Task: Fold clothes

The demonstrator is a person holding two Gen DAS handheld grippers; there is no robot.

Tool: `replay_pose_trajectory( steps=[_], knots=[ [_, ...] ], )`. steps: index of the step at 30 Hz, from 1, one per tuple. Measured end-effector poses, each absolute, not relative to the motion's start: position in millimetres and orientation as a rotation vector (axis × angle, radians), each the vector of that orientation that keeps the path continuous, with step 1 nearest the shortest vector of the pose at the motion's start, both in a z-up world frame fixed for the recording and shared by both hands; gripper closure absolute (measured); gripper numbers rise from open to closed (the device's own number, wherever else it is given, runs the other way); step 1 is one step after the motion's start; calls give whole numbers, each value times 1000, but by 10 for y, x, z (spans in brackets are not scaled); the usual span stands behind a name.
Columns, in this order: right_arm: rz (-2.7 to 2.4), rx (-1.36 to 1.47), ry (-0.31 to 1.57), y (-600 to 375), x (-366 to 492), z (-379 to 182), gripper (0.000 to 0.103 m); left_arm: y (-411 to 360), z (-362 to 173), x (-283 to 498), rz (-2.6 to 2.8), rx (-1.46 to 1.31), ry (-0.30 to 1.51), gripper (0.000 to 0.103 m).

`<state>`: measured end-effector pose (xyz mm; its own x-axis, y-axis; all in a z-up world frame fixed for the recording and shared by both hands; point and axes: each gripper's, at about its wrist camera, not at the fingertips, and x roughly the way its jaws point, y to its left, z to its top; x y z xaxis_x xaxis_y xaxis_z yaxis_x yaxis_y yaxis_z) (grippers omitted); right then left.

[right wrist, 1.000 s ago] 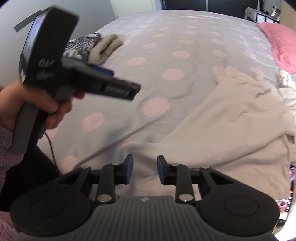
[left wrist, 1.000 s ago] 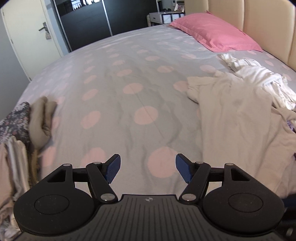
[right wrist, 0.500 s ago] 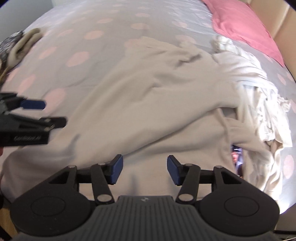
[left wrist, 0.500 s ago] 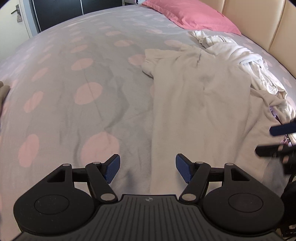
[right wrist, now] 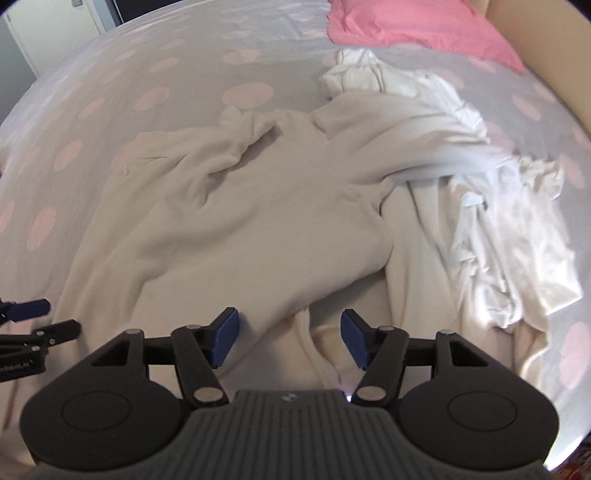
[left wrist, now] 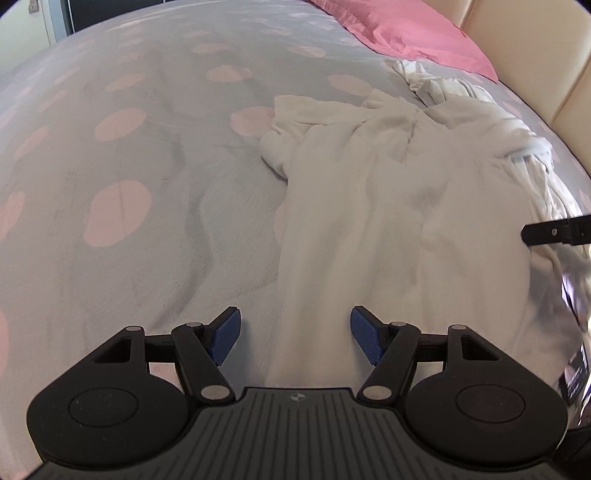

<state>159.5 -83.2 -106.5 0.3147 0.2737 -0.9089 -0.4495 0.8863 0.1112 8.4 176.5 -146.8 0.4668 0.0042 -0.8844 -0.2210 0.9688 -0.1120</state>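
A cream long-sleeved top [right wrist: 266, 206] lies spread and rumpled on the bed, neck end far from me; it also shows in the left wrist view [left wrist: 388, 206]. A crumpled white garment [right wrist: 491, 221] lies against its right side. My left gripper [left wrist: 295, 334] is open and empty, just above the top's near left edge. My right gripper [right wrist: 288, 334] is open and empty over the top's near hem, where a sleeve crosses the body. The left gripper's fingertips [right wrist: 33, 310] show at the left edge of the right wrist view.
The bed has a grey sheet with pink dots [left wrist: 122, 214]. A pink pillow [right wrist: 417, 26] lies at the far end by a beige padded headboard [left wrist: 546, 62]. A white door [right wrist: 51, 22] stands at the far left.
Both grippers have swung from the bare left part of the bed to the cream top and come closer to it. The right gripper has opened wider.
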Motion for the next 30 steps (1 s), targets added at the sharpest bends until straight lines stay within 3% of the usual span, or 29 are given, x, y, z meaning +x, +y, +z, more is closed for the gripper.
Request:
replay_pose_trajectory(
  steps=[2, 3, 4, 7, 9, 10, 16, 30],
  knots=[
    [474, -162, 1183, -798, 1670, -1163, 40, 1773, -1522, 172, 142, -259, 1103, 50],
    [480, -168, 1196, -776, 1694, -1204, 49, 1770, -1548, 208, 150, -266, 1114, 52],
    [495, -177, 1205, -750, 1706, -1235, 66, 1755, -1556, 229, 161, -261, 1112, 52],
    [532, -200, 1195, -682, 1675, -1209, 86, 1690, -1539, 262, 168, -238, 1097, 70],
    [551, -231, 1157, -637, 1631, -1115, 88, 1663, -1506, 277, 164, -233, 1087, 93],
    [561, -236, 1140, -624, 1617, -1058, 89, 1653, -1483, 279, 162, -231, 1078, 94],
    [638, -217, 1013, -498, 1469, -564, 91, 1824, -1105, 134, 204, -293, 943, 96],
    [898, -83, 701, -26, 502, 791, 91, 2528, 742, -912, 440, -224, 601, 97]
  ],
)
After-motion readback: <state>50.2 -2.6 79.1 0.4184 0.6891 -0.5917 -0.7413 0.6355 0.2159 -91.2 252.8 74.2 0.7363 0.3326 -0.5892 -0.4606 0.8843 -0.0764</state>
